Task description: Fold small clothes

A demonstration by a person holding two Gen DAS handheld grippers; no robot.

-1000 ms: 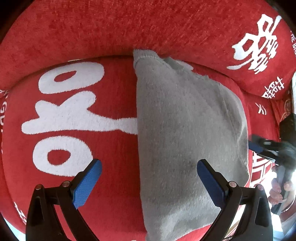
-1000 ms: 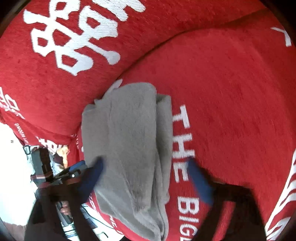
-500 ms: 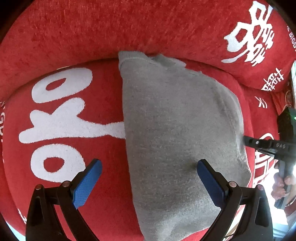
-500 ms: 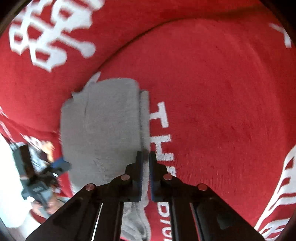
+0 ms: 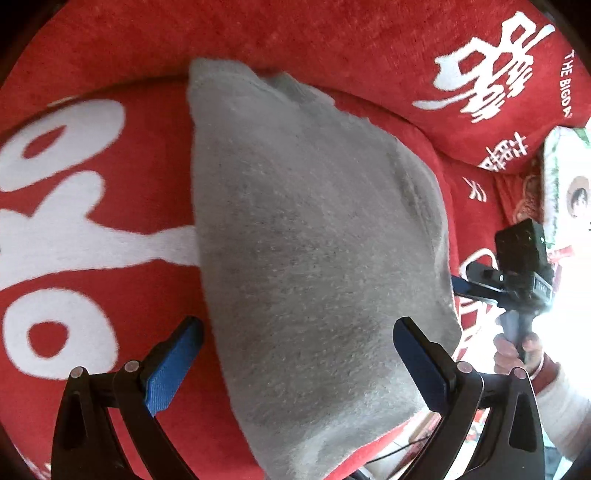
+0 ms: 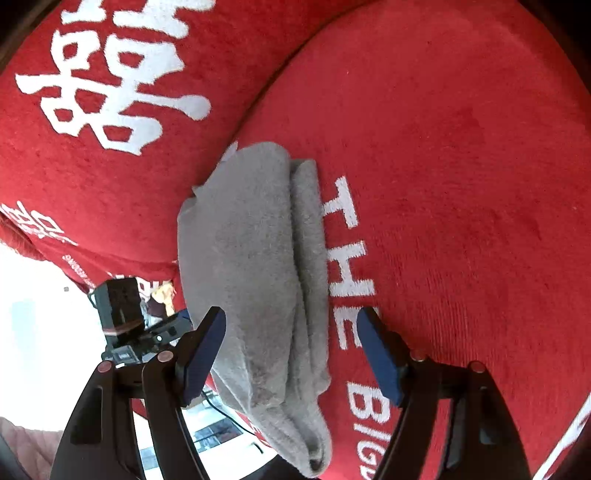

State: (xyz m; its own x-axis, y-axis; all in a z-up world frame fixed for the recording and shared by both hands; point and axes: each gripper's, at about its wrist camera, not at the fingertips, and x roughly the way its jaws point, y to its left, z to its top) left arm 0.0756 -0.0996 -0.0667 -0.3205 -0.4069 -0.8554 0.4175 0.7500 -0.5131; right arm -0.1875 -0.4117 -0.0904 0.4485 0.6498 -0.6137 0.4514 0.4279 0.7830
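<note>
We judge the fold nearly done: the grey garment [image 6: 255, 258] lies in stacked layers on the red sofa seat [image 6: 461, 166], its far end against the backrest cushion [image 5: 295, 33]. Our left hand-held gripper [image 5: 295, 354] and right hand-held gripper [image 6: 291, 343] hover over it, both spread wide and holding nothing. Perhaps one more tidy fold remains; nothing blocks us.

Both grippers, left [image 5: 297, 354] and right [image 6: 291, 347], have black angular frames, round silver screws at the joints, and fingers [image 5: 171, 363] faced with ribbed blue pads. The right hand [image 5: 517, 350] shows bare skin, a white sleeve [image 5: 561, 410] and a thin wristband.
</note>
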